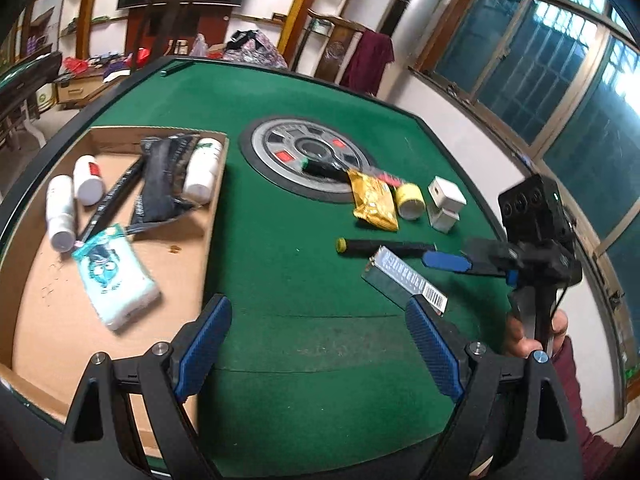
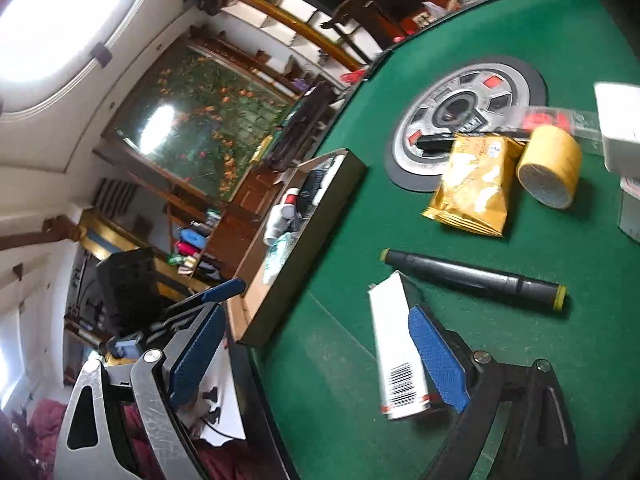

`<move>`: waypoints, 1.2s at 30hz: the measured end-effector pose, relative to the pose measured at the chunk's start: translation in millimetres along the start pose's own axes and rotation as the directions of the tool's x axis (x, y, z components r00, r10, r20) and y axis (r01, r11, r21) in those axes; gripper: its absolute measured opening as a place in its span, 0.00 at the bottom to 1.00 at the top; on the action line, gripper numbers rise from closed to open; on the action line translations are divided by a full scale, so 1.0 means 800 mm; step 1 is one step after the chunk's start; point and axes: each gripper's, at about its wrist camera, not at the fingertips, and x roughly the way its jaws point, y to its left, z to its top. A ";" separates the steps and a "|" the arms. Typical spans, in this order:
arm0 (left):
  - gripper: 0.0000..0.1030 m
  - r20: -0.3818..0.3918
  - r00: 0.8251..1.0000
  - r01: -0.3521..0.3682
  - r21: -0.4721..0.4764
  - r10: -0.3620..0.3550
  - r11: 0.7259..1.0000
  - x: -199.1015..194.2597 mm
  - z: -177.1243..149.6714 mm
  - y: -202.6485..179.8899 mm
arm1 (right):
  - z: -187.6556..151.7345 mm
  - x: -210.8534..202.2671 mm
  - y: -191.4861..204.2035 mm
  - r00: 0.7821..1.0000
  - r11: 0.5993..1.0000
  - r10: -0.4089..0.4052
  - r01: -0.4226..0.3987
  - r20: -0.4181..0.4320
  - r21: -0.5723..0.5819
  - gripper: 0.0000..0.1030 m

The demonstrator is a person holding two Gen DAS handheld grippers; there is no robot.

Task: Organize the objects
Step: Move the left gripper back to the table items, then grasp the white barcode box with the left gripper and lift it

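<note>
A cardboard tray [image 1: 120,312] on the green table's left holds white bottles [image 1: 60,212], a black pouch [image 1: 164,180], a pen and a tissue pack [image 1: 116,276]. Loose on the felt lie a gold packet [image 1: 374,202], a yellow tape roll [image 1: 409,200], white boxes [image 1: 445,204], a black marker [image 1: 384,247] and a silver box [image 1: 404,280]. My left gripper [image 1: 318,344] is open and empty above the felt. My right gripper [image 2: 316,354] is open over the silver box [image 2: 394,348], which lies by its right finger; it also shows in the left wrist view [image 1: 448,260].
A round metal disc [image 1: 310,156] sits mid-table with a black marker on it. The table's rim [image 1: 48,152] curves close on the left. Chairs, shelves and windows stand beyond the table.
</note>
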 end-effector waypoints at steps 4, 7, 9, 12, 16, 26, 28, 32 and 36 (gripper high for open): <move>0.85 -0.043 0.999 0.009 0.028 -0.007 1.000 0.025 -0.004 -0.016 | -0.004 -0.022 -0.029 0.995 0.993 -0.070 0.063 0.072 0.104 0.93; 0.85 -0.085 0.996 0.026 0.011 -0.025 1.000 0.047 -0.005 -0.033 | 0.002 -0.046 -0.052 0.985 0.982 -0.074 0.045 0.154 0.184 0.95; 0.85 -0.117 0.992 0.045 -0.043 -0.050 0.998 0.065 -0.004 -0.043 | 0.004 -0.062 -0.066 0.979 0.973 -0.083 0.039 0.188 0.226 0.97; 0.85 -0.147 0.983 0.089 -0.118 -0.106 0.989 0.091 0.000 -0.061 | 0.005 -0.073 -0.073 0.978 0.969 -0.065 0.014 0.198 0.247 0.97; 0.85 -0.153 0.976 0.127 -0.172 -0.154 0.977 0.106 0.001 -0.072 | 0.005 -0.055 -0.061 0.985 0.968 0.112 -0.138 0.131 0.209 0.97; 0.89 -0.073 0.997 -0.011 -0.198 -0.004 0.980 0.068 -0.005 -0.014 | -0.013 0.032 -0.005 0.900 0.907 0.416 -0.400 -0.132 0.133 0.99; 0.89 -0.081 0.997 -0.009 -0.200 -0.007 0.980 0.072 -0.005 -0.015 | -0.011 0.023 -0.008 0.911 0.913 0.401 -0.390 -0.092 0.121 0.99; 0.89 -0.117 0.993 -0.024 -0.085 0.014 0.996 0.091 -0.007 -0.052 | -0.007 0.006 -0.043 0.946 0.925 0.324 -0.323 0.029 0.198 1.00; 0.89 -0.103 0.990 -0.088 0.121 0.101 0.989 0.112 -0.012 -0.096 | -0.004 -0.009 -0.066 0.962 0.921 0.253 -0.273 0.108 0.277 1.00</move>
